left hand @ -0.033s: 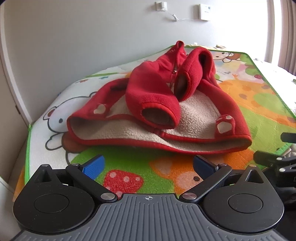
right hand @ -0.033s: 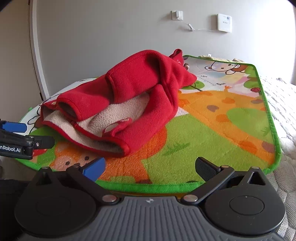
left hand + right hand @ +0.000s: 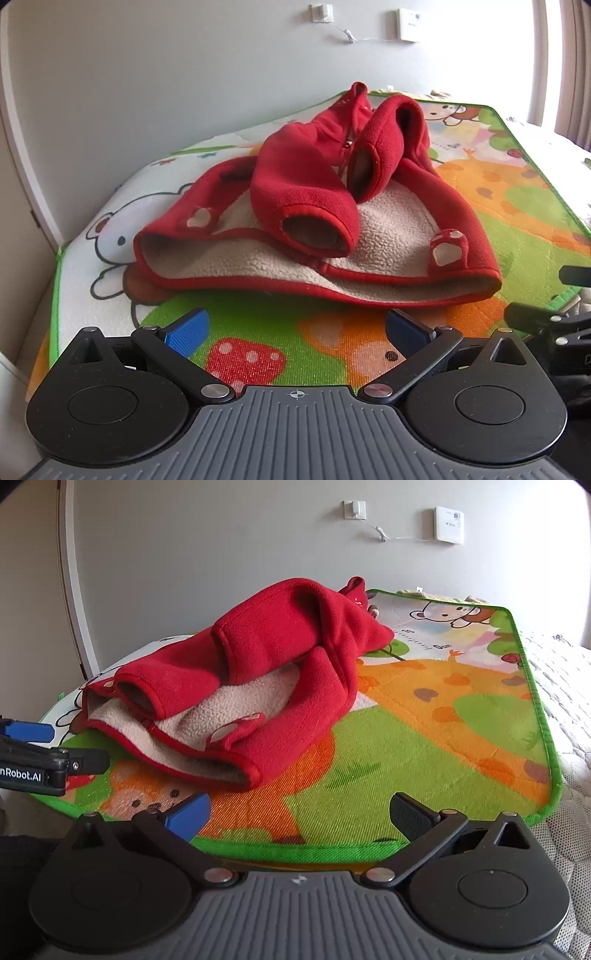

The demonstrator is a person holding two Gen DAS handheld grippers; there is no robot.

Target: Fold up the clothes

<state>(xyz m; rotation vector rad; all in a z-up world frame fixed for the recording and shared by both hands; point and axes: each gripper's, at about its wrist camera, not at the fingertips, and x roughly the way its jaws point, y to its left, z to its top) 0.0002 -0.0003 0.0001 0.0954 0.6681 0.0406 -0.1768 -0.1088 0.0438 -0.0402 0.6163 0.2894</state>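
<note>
A red fleece jacket (image 3: 303, 184) with beige lining lies on a colourful cartoon play mat (image 3: 266, 325), hem toward me, both sleeves laid across its front. My left gripper (image 3: 297, 330) is open just short of the hem, nothing between its fingers. In the right wrist view the jacket (image 3: 266, 642) lies to the left on the mat (image 3: 406, 746). My right gripper (image 3: 299, 812) is open over the mat's near green edge, clear of the jacket's corner. The left gripper (image 3: 62, 744) shows at the left edge of that view, and the right gripper (image 3: 554, 299) at the right edge of the left wrist view.
The mat rests on a white quilted bed surface (image 3: 569, 686) that runs on to the right. A grey wall (image 3: 166, 92) stands close behind, with a switch (image 3: 354, 509) and a white wall unit (image 3: 448, 524). A white door frame (image 3: 70, 572) rises at the left.
</note>
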